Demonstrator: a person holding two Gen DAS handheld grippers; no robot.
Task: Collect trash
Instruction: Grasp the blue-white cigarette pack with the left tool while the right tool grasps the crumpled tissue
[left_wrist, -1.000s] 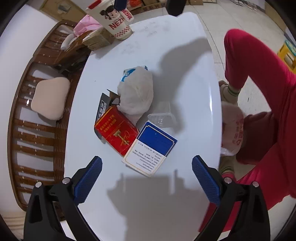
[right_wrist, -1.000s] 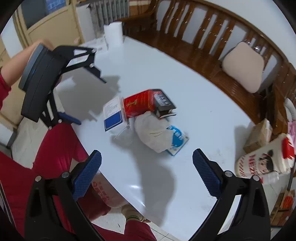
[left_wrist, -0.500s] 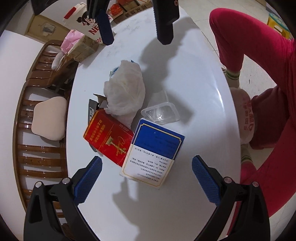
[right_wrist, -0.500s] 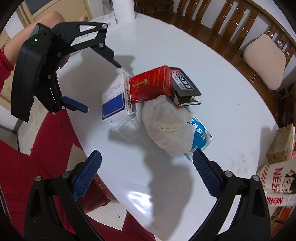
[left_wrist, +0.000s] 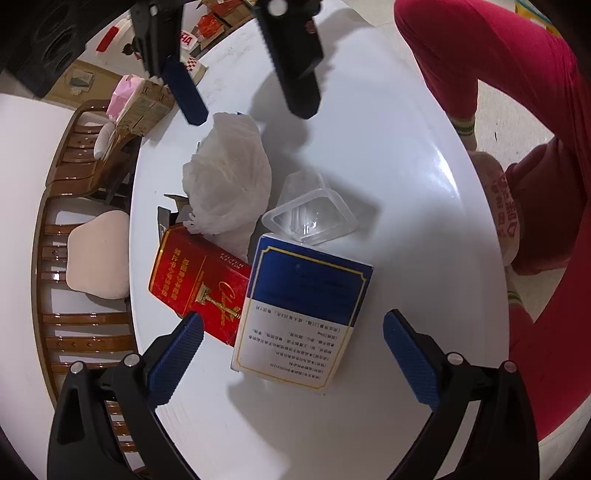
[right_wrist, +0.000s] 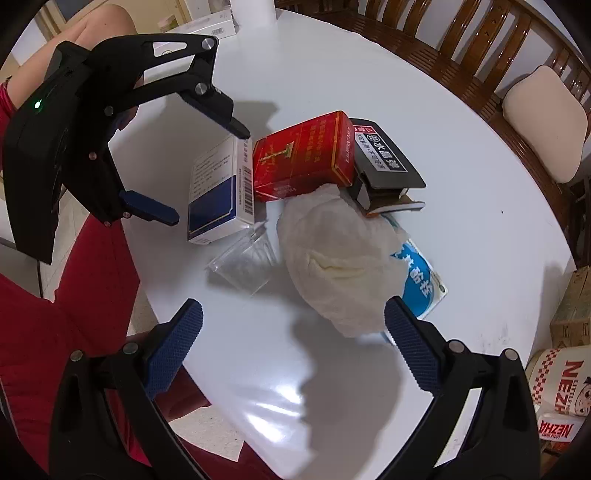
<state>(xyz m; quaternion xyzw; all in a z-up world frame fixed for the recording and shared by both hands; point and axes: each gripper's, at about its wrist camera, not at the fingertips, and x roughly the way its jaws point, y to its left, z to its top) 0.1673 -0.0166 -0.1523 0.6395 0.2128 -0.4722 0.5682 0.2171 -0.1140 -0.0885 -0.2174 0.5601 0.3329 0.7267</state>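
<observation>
A pile of trash lies on the white round table (left_wrist: 406, 184): a blue-and-white box (left_wrist: 303, 314) (right_wrist: 218, 188), a red box (left_wrist: 199, 284) (right_wrist: 303, 155), a black box (right_wrist: 380, 162), a crumpled white bag (left_wrist: 225, 184) (right_wrist: 332, 258), a clear plastic cup (left_wrist: 310, 218) (right_wrist: 243, 262) and a blue-and-white packet (right_wrist: 421, 280). My left gripper (left_wrist: 291, 347) (right_wrist: 207, 173) is open, its jaws on either side of the blue-and-white box. My right gripper (right_wrist: 293, 336) (left_wrist: 247, 92) is open above the white bag and cup.
A wooden bench with a beige cushion (left_wrist: 96, 258) (right_wrist: 543, 122) curves round the table's far side. A Nezha paper bucket (right_wrist: 554, 391) and cardboard boxes (left_wrist: 144, 107) stand beyond the table. The person's red trousers (left_wrist: 517, 110) are at the table edge.
Both grippers have come closer to the pile. The left one now straddles the blue-and-white box; the right one has dropped towards the white bag.
</observation>
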